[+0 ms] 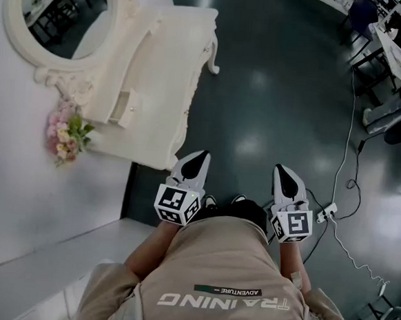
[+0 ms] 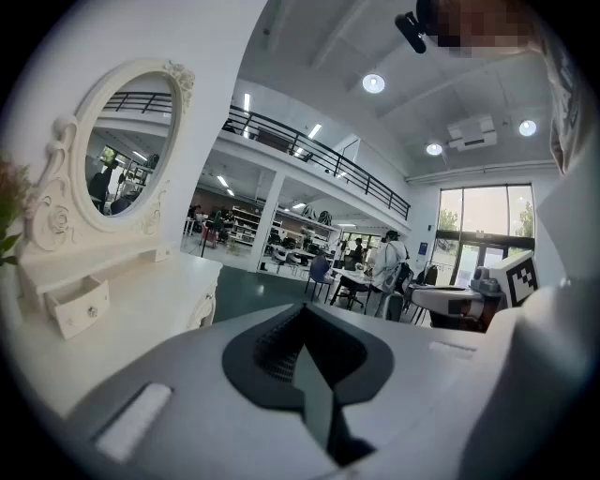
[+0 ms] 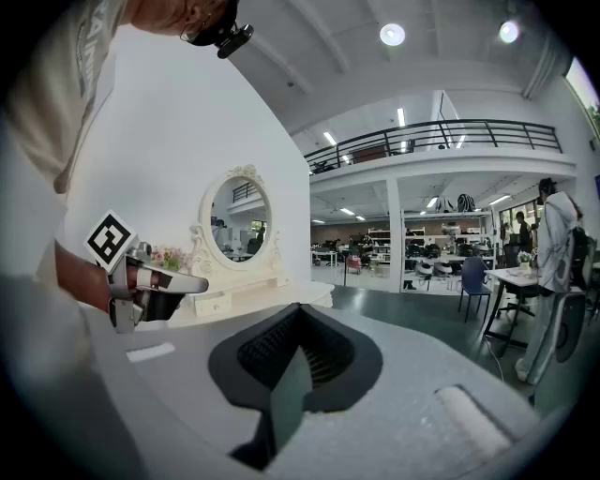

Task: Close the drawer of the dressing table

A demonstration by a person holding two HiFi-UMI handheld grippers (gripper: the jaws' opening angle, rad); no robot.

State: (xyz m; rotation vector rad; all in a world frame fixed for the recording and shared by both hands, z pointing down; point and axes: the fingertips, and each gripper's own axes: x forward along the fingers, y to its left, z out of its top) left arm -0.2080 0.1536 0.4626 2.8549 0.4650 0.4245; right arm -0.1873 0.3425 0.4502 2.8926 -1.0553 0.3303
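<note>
The white dressing table (image 1: 158, 83) stands against the wall at the upper left, with an oval mirror (image 1: 64, 10) on it. Its small drawer (image 1: 125, 108) under the mirror sticks out a little; the left gripper view shows this drawer (image 2: 80, 305) from the front. My left gripper (image 1: 195, 161) hovers off the table's near corner, shut and empty. My right gripper (image 1: 286, 178) is further right over the floor, also shut and empty. In both gripper views the pads meet: left gripper (image 2: 302, 314), right gripper (image 3: 298, 311). The right gripper view shows the dressing table (image 3: 253, 295) beyond the left gripper (image 3: 150, 281).
Pink flowers (image 1: 64, 135) stand at the table's left end by the wall. A white ledge (image 1: 55, 248) lies at the lower left. Cables and a power strip (image 1: 327, 213) lie on the dark floor at right. Desks and chairs (image 1: 396, 40) fill the far right.
</note>
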